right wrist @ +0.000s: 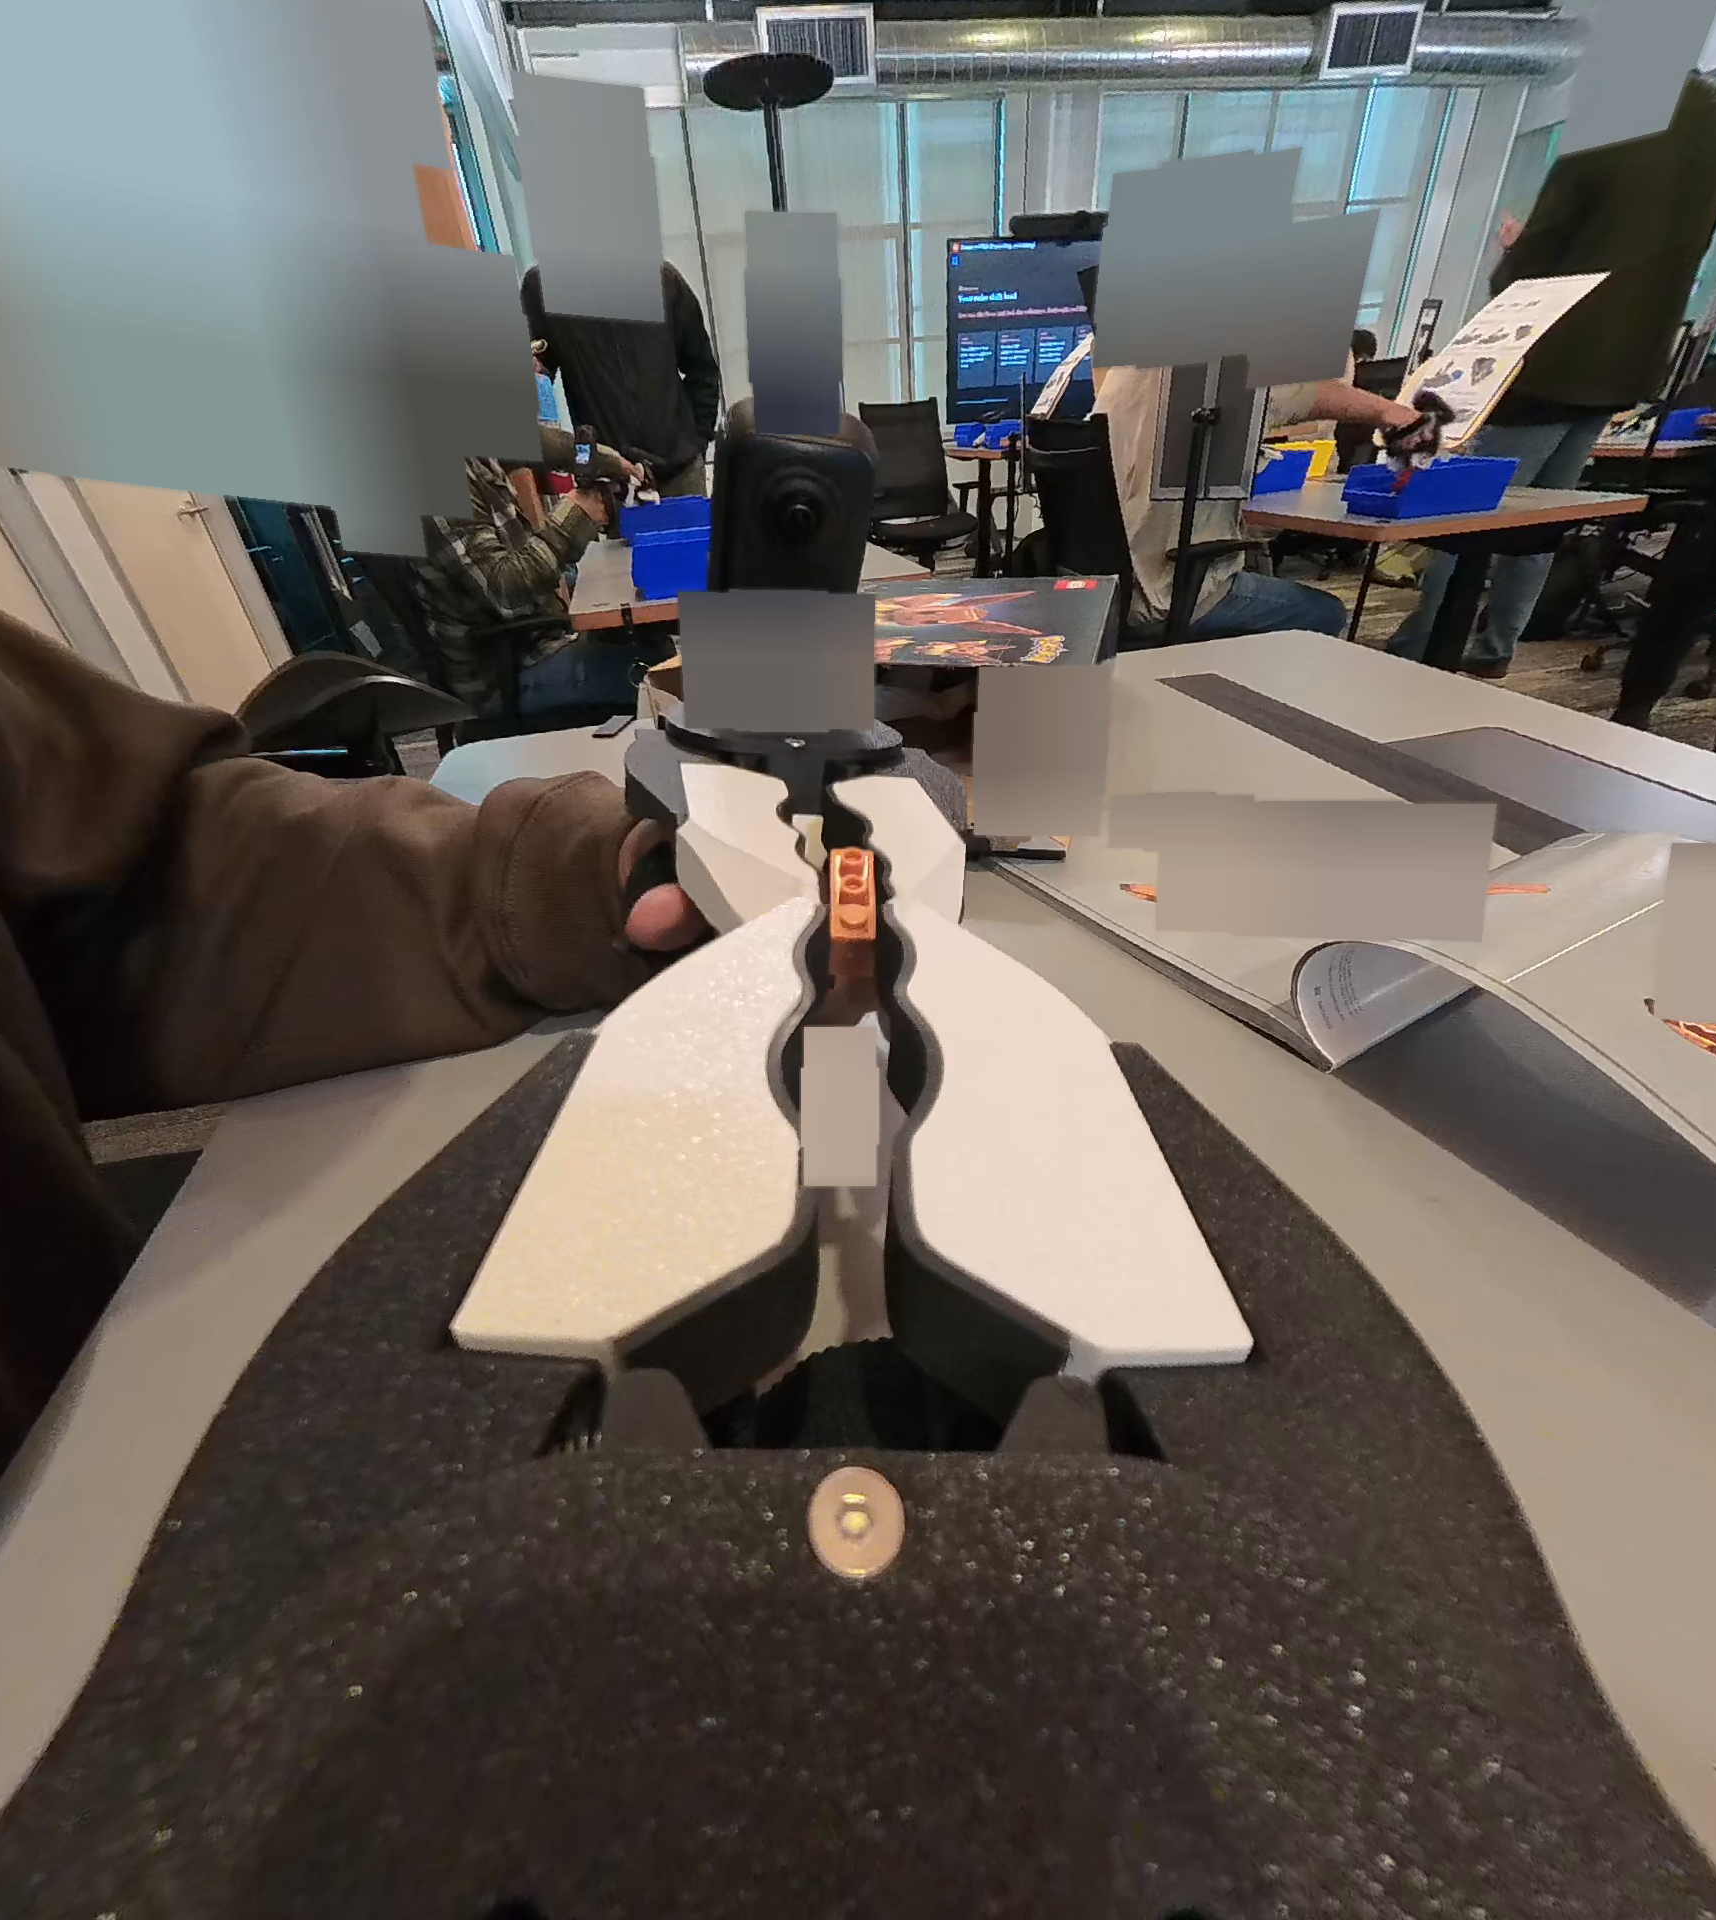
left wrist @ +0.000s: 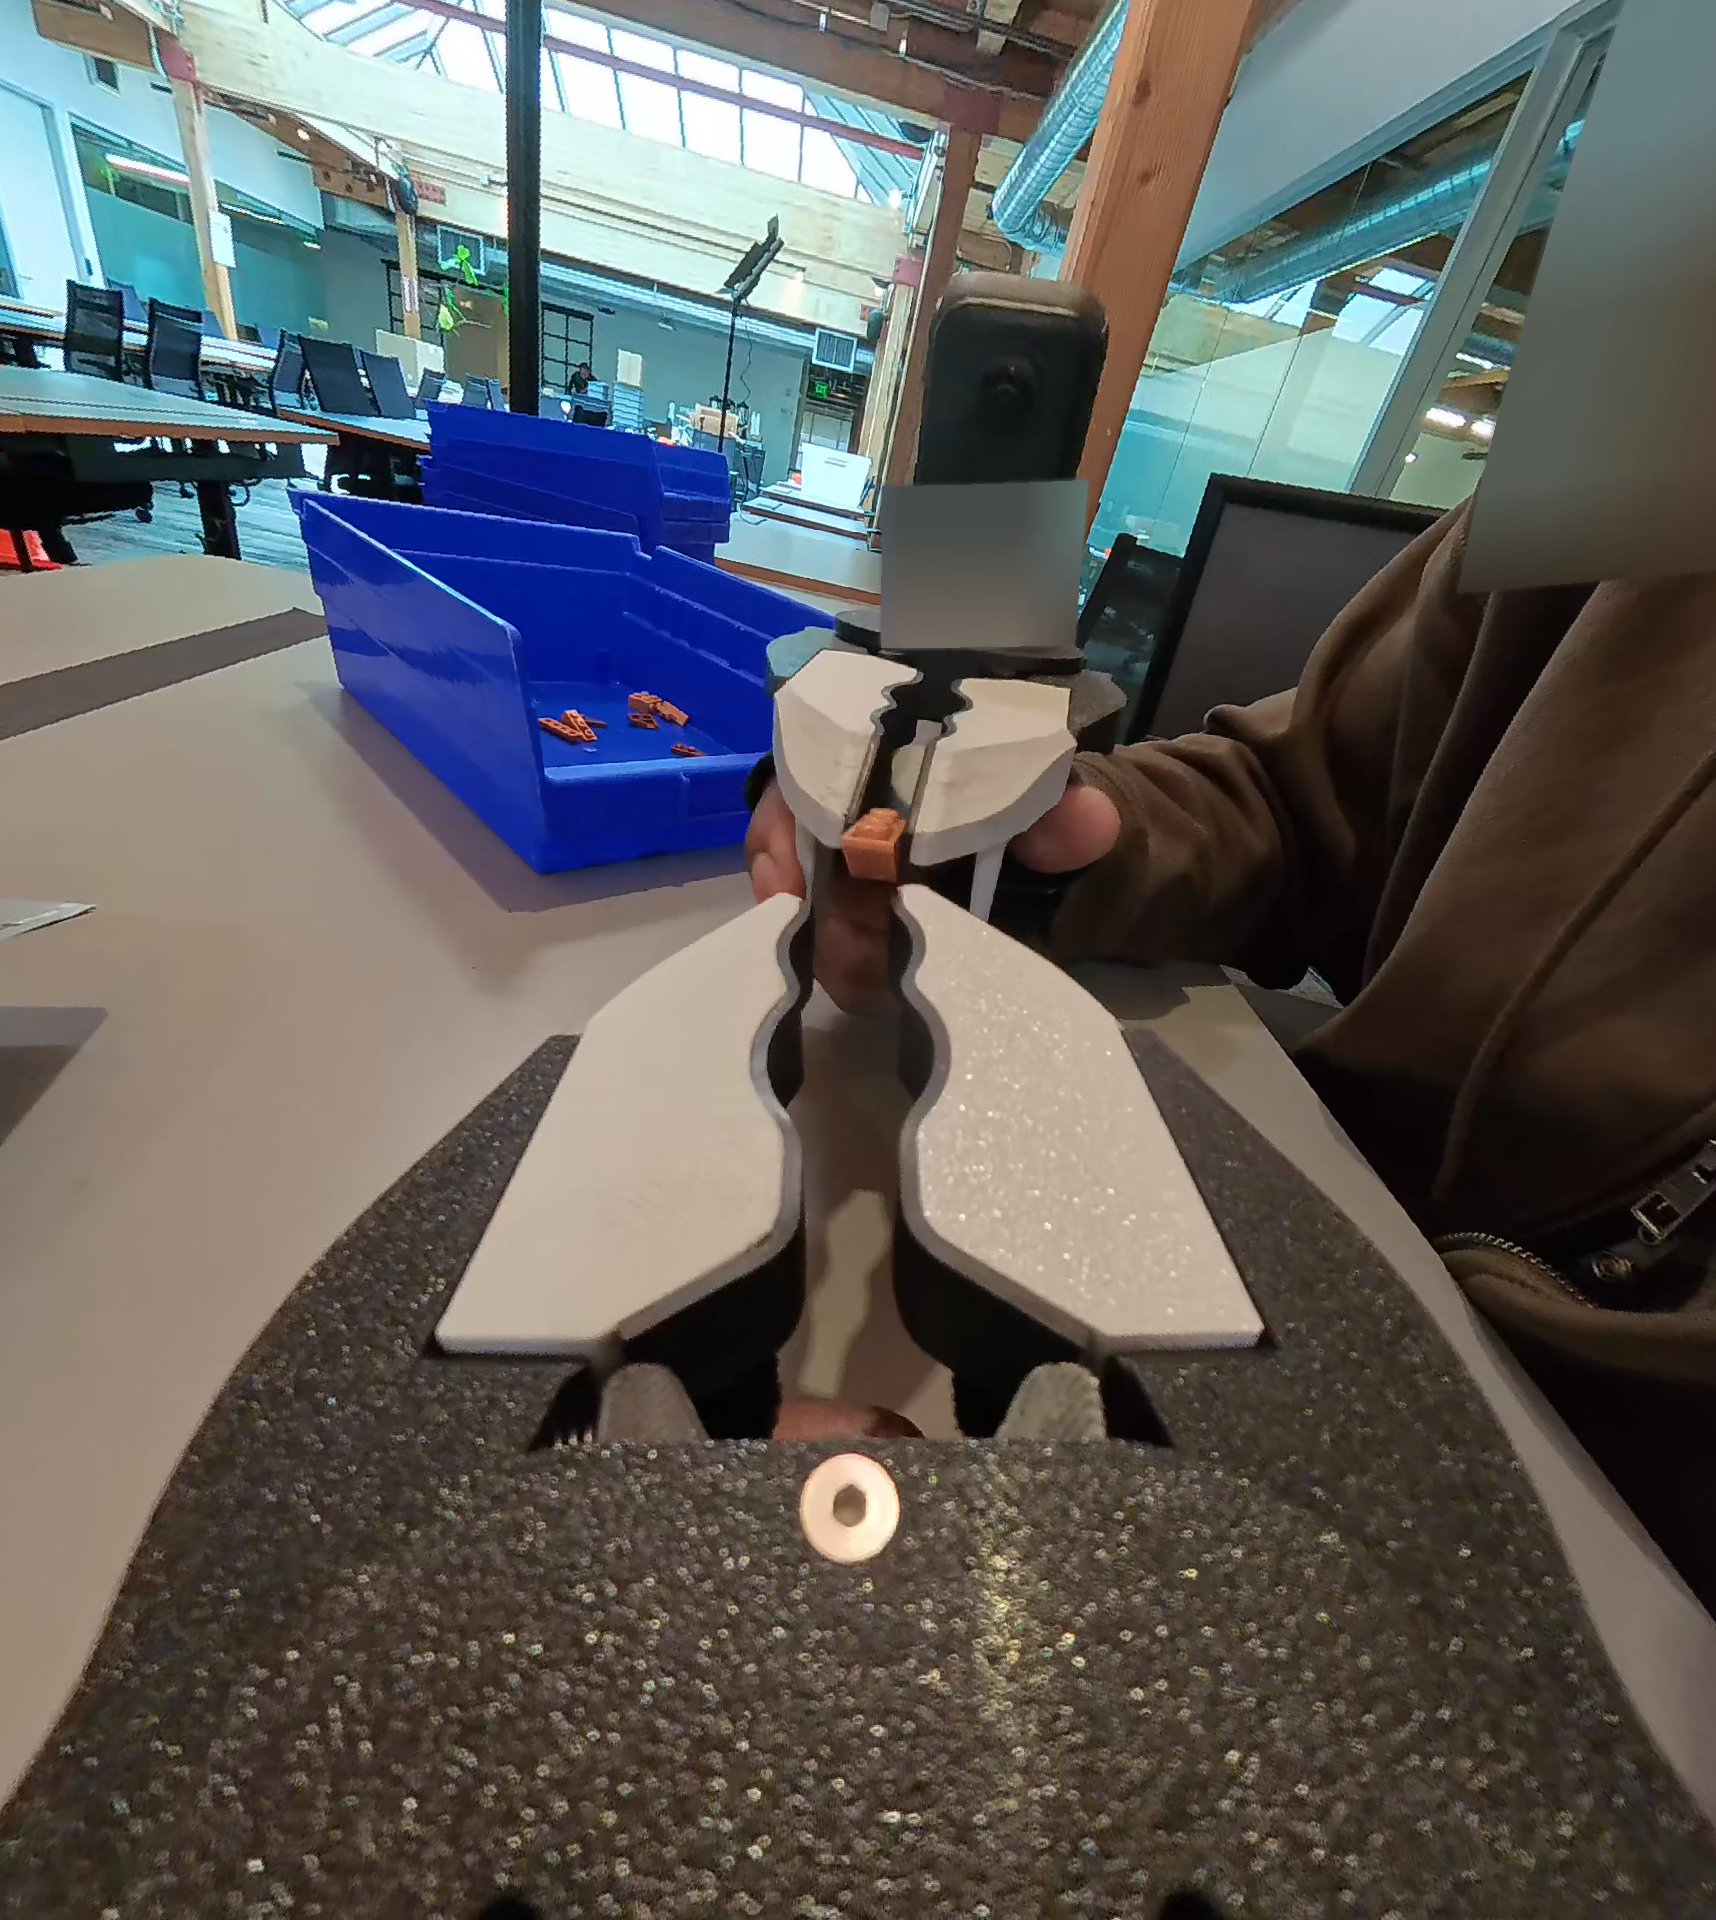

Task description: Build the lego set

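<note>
My right gripper (right wrist: 849, 920) is shut on a small orange brick (right wrist: 852, 899) with its studs facing up. It holds the brick above the grey table (right wrist: 1197, 1403). In the left wrist view the right gripper (left wrist: 880, 831) faces me with the orange brick (left wrist: 875, 840) at its tips. My left gripper (left wrist: 852, 904) points tip to tip at it, just below and short of the brick. Its jaws stand a narrow gap apart, and I see only a hand through that gap. The left gripper (right wrist: 838, 831) also shows in the right wrist view, right behind the brick.
A blue bin (left wrist: 438, 665) with several loose orange pieces (left wrist: 615, 722) stands on the table (left wrist: 210, 883) at the left, with more blue bins stacked behind. An open instruction booklet (right wrist: 1405, 997) lies at the right, and the set's box (right wrist: 989, 623) stands farther back. A person's brown sleeve (left wrist: 1456, 831) is close by. My left and right fingertips are right by each other.
</note>
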{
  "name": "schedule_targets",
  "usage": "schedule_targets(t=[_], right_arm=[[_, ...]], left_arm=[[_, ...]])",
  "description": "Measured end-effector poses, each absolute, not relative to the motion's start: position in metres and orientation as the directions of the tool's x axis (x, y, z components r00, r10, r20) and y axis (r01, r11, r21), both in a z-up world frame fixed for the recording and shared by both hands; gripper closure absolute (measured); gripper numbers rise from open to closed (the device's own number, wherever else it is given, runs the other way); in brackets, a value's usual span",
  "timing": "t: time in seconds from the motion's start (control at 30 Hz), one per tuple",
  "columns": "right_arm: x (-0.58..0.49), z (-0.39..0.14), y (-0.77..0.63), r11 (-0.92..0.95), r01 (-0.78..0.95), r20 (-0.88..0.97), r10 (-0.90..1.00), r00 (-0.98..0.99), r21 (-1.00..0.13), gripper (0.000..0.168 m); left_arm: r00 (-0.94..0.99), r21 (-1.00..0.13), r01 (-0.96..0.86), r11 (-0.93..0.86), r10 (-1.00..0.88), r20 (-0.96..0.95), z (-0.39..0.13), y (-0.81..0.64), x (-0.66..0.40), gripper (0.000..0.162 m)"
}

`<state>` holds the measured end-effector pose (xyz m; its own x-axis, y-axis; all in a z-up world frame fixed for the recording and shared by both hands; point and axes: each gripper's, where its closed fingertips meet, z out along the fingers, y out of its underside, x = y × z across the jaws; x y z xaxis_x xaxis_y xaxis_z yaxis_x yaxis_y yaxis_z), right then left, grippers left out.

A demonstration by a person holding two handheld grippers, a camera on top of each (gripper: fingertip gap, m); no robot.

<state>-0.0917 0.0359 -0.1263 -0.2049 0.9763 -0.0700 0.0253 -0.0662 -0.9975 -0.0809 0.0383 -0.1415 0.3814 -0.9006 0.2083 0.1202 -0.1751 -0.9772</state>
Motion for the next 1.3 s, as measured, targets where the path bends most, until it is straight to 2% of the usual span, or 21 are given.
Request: schedule_targets(t=[0.6, 0.9, 1.0, 1.07, 1.13, 1.3], right_arm=[[-0.090, -0.122, 0.042, -0.089, -0.005, -0.087, 0.979, -0.185, -0.996, 0.161], [-0.090, -0.123, 0.037, -0.061, 0.001, -0.060, 0.978, -0.197, -0.998, 0.160], [-0.089, -0.126, 0.038, -0.041, 0.026, -0.045, 0.979, -0.198, -0.999, 0.152], [-0.088, -0.126, 0.039, -0.037, 0.031, -0.043, 0.978, -0.206, -0.999, 0.153], [-0.087, -0.125, 0.038, -0.035, 0.017, -0.037, 0.976, -0.213, -0.999, 0.161], [-0.087, -0.126, 0.036, -0.058, 0.018, -0.061, 0.971, -0.233, -0.998, 0.161]], left_arm=[[0.343, -0.947, 0.262, -0.187, -0.899, 0.272, -0.123, 0.039, -0.088, 0.149], [0.347, -0.960, 0.229, -0.160, -0.908, 0.234, -0.125, 0.037, -0.084, 0.154], [0.351, -0.953, 0.258, -0.158, -0.904, 0.245, -0.121, 0.038, -0.087, 0.154], [0.347, -0.952, 0.255, -0.166, -0.904, 0.251, -0.121, 0.038, -0.088, 0.154], [0.349, -0.955, 0.243, -0.169, -0.904, 0.249, -0.122, 0.038, -0.087, 0.154], [0.345, -0.957, 0.234, -0.171, -0.906, 0.246, -0.122, 0.036, -0.087, 0.154]])
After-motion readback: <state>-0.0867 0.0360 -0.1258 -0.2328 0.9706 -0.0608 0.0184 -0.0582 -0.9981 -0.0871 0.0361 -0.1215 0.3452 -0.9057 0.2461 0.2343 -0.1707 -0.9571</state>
